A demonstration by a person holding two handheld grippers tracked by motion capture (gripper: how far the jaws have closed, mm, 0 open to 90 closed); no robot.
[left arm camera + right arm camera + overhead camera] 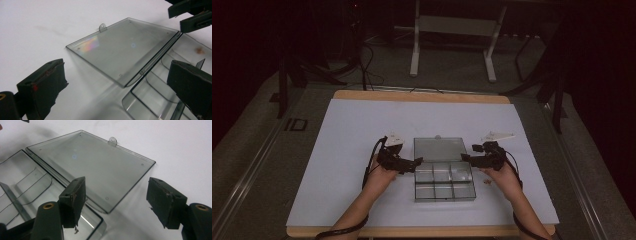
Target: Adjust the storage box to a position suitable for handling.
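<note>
Open clear box (444, 172) — grippers flanking

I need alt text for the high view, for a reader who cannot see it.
A clear plastic compartment box lies open on a white table, its lid folded flat behind it. A person's hands hold the left gripper and right gripper at the box's two sides, jaws open.

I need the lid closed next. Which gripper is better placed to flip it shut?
Probably the right gripper: its open jaws already straddle the near corner of the lid. The left gripper, also open, straddles the box's corner near the hinge.
</note>
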